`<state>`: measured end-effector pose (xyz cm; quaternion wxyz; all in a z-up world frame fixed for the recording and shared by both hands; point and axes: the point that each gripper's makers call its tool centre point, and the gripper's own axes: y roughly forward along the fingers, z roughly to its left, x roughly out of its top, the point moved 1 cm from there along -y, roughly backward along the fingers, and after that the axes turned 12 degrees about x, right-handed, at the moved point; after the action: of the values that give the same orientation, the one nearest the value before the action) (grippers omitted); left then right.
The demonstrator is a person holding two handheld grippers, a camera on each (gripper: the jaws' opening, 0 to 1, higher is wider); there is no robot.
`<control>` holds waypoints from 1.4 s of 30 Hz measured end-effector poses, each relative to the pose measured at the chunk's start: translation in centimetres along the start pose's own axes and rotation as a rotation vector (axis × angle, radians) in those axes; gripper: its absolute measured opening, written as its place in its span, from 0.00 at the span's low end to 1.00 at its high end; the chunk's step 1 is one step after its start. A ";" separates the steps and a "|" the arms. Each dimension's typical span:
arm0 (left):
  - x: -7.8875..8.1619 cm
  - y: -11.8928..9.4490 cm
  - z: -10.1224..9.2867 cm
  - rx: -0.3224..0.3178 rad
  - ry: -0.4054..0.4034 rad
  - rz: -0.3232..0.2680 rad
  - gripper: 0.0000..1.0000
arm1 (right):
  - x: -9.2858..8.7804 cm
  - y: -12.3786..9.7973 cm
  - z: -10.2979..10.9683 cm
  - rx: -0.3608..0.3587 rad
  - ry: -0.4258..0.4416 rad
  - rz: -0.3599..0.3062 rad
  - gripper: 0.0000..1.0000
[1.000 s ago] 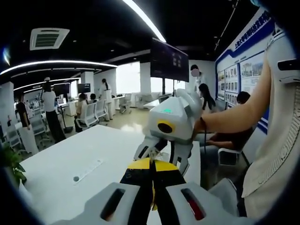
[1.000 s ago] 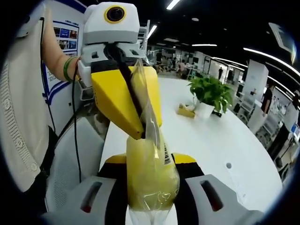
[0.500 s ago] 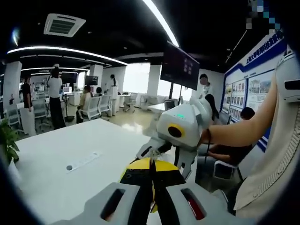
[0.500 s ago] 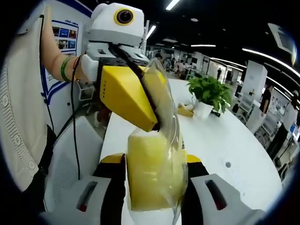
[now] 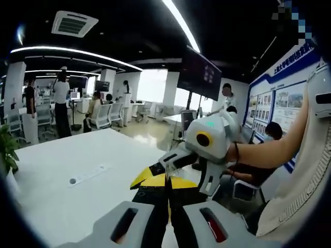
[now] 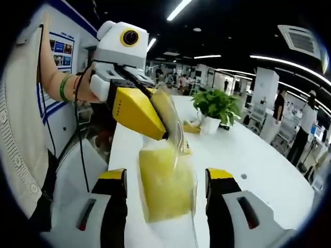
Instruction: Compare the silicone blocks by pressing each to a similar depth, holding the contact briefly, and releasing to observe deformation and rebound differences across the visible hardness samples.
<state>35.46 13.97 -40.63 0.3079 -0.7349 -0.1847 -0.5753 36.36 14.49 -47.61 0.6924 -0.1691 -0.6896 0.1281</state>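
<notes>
A yellow silicone block [image 6: 163,181] in a clear plastic bag [image 6: 176,137] hangs in front of the right gripper view. The left gripper [image 6: 165,135], yellow-jawed, reaches in from the upper left and is shut on the bag's top edge. My right gripper [image 6: 165,175] is open, its jaws standing wide on either side of the block without touching it. In the left gripper view the left gripper [image 5: 168,181] is closed tight, with only a thin sliver of bag between its jaws. The right gripper's white body [image 5: 209,139] faces it, jaws spread.
A long white table [image 6: 232,150] lies below, with a potted plant [image 6: 214,106] and a small yellow item [image 6: 191,128] on it. A hand and forearm [image 5: 264,152] hold the right gripper. Office chairs [image 5: 101,121] and several people stand far off.
The right gripper has opened and let go of the bagged block, which now hangs from the left gripper alone. Both views have shifted a little.
</notes>
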 end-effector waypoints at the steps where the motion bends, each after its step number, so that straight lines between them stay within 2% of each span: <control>1: -0.1 0.1 -0.1 0.002 0.002 0.003 0.00 | -0.3 -0.3 0.1 -0.006 0.003 0.002 0.61; 4: -0.8 0.6 -0.3 0.011 -0.003 0.020 0.00 | -1.2 -1.6 0.2 -0.054 0.015 -0.016 0.66; 11: -2.3 1.8 -0.5 0.025 -0.038 0.063 0.00 | -2.6 -4.0 0.8 -0.118 0.049 -0.050 0.69; 15: -3.2 2.7 -0.3 0.043 -0.096 0.065 0.00 | -2.7 -5.6 0.8 -0.179 0.084 -0.125 0.68; 18: -3.8 3.3 -0.2 0.052 -0.117 0.072 0.00 | -3.8 -6.8 0.6 -0.245 0.140 -0.170 0.70; 22: -5.3 4.7 0.1 0.077 -0.138 0.089 0.00 | -4.6 -8.3 0.9 -0.274 0.209 -0.236 0.72; 25: -6.3 5.6 0.5 0.098 -0.171 0.096 0.00 | -6.0 -9.3 0.4 -0.320 0.238 -0.241 0.76; 26: -6.8 6.0 0.7 0.103 -0.180 0.101 0.00 | -6.9 -9.5 0.3 -0.331 0.281 -0.242 0.77; 29: -7.9 7.0 0.9 0.117 -0.191 0.108 0.00 | -8.2 -9.7 0.2 -0.340 0.329 -0.270 0.77; 32: -8.9 7.9 1.3 0.125 -0.212 0.116 0.00 | -9.2 -9.8 0.2 -0.350 0.349 -0.262 0.76; 34: -9.5 8.6 1.6 0.123 -0.260 0.116 0.00 | -9.7 -9.9 0.1 -0.357 0.367 -0.266 0.75; 37: -10.2 9.5 2.1 0.120 -0.267 0.124 0.00 | -10.5 -9.9 0.1 -0.359 0.397 -0.266 0.75; 42: -11.5 11.3 2.7 0.091 -0.327 0.132 0.00 | -11.6 -10.4 0.1 -0.388 0.441 -0.247 0.74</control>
<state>41.41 8.34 -54.81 0.3439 -0.8145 -0.2095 -0.4177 35.53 0.31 -53.90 0.7902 -0.2368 -0.5500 -0.1307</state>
